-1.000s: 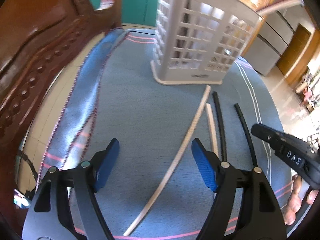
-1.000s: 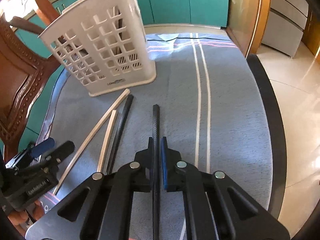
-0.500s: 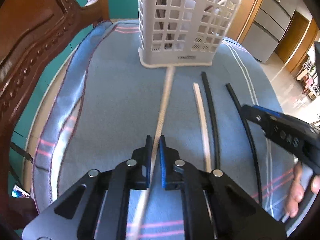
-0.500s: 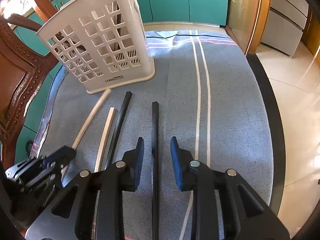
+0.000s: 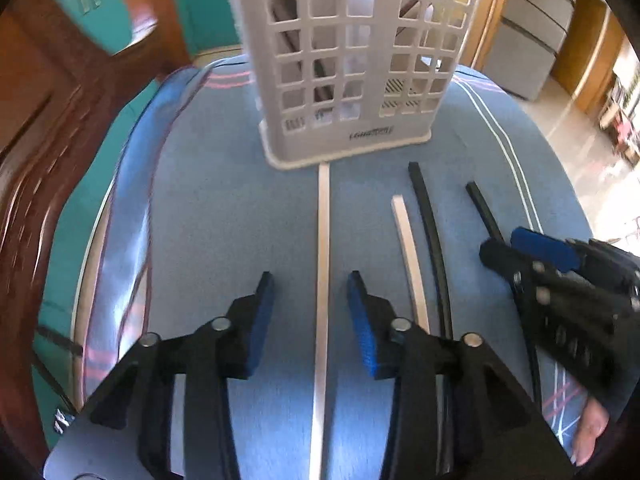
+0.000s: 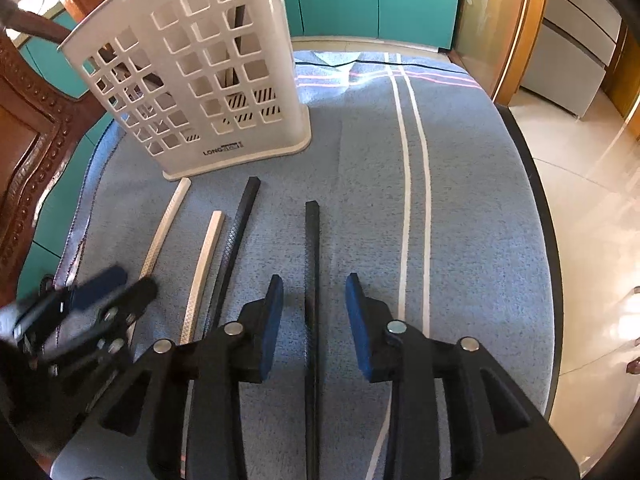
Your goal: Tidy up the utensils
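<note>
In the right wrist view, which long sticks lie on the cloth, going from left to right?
Long white chopstick whose far end reaches the basket → shorter white chopstick → black chopstick → black chopstick lying between the open pads of the right gripper.

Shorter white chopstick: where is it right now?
The shorter white chopstick lies flat on the blue cloth, between the longer white chopstick and a black chopstick, in front of the white basket; neither gripper holds it.
</note>
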The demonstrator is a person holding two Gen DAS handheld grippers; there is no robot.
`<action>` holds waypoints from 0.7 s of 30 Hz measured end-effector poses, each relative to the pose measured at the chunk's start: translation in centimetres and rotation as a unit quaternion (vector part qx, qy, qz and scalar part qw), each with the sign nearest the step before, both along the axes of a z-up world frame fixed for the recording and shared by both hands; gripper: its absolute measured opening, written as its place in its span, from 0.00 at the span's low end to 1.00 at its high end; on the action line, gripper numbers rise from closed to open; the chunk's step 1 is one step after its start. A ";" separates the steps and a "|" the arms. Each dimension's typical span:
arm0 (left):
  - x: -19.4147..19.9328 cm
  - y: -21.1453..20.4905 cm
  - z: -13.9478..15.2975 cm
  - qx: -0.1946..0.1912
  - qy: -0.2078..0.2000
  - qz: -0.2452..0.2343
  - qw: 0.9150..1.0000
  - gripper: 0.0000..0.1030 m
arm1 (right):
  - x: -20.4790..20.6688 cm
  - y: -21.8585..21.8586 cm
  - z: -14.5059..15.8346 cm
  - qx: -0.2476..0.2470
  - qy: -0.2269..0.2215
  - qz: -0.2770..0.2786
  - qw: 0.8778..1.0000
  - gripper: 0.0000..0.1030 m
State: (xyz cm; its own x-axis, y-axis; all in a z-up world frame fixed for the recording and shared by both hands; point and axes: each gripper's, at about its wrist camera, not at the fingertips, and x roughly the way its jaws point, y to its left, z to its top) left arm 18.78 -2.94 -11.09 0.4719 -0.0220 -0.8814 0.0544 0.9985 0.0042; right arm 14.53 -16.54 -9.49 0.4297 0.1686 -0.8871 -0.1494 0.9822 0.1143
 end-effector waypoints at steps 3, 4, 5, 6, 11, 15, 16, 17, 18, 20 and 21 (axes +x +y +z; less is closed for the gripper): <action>2.5 0.2 0.1 -0.003 0.017 -0.004 1.000 0.48 | 0.4 0.5 -0.1 -0.013 -0.003 0.006 1.000 0.33; 2.9 0.3 0.1 -0.004 0.020 -0.005 1.000 0.48 | 0.5 0.7 -0.1 -0.018 -0.004 0.008 1.000 0.33; 3.4 0.5 0.2 -0.007 0.021 -0.004 1.000 0.48 | 0.7 1.0 -0.1 -0.027 -0.007 0.012 1.000 0.33; 3.4 0.6 0.2 -0.010 0.020 0.000 1.000 0.48 | 0.9 1.3 -0.2 -0.035 -0.010 0.016 0.999 0.33; 2.3 0.2 0.0 -0.004 0.008 0.011 1.000 0.48 | 1.2 1.9 -0.5 -0.053 -0.018 0.023 0.998 0.34; 1.8 0.2 0.0 -0.010 0.004 0.002 1.000 0.48 | 1.2 2.1 -0.6 -0.056 -0.020 0.026 0.998 0.34; 1.4 0.4 -0.2 -0.010 0.004 0.001 1.000 0.48 | 1.2 2.1 -0.6 -0.056 -0.020 0.027 0.998 0.34; 1.2 0.6 -0.4 -0.009 0.002 0.001 1.000 0.48 | 1.2 1.9 -0.5 -0.054 -0.020 0.027 0.998 0.34; 0.9 0.7 -0.5 -0.008 0.002 0.001 1.000 0.48 | 1.2 1.9 -0.5 -0.052 -0.019 0.027 0.998 0.34; 0.0 0.7 -0.7 -0.007 0.001 0.001 1.000 0.48 | 1.1 1.9 -0.4 -0.054 -0.020 0.028 0.998 0.34; -0.2 0.8 -0.7 -0.007 0.002 0.000 1.000 0.48 | 1.2 1.9 -0.5 -0.054 -0.021 0.028 0.998 0.34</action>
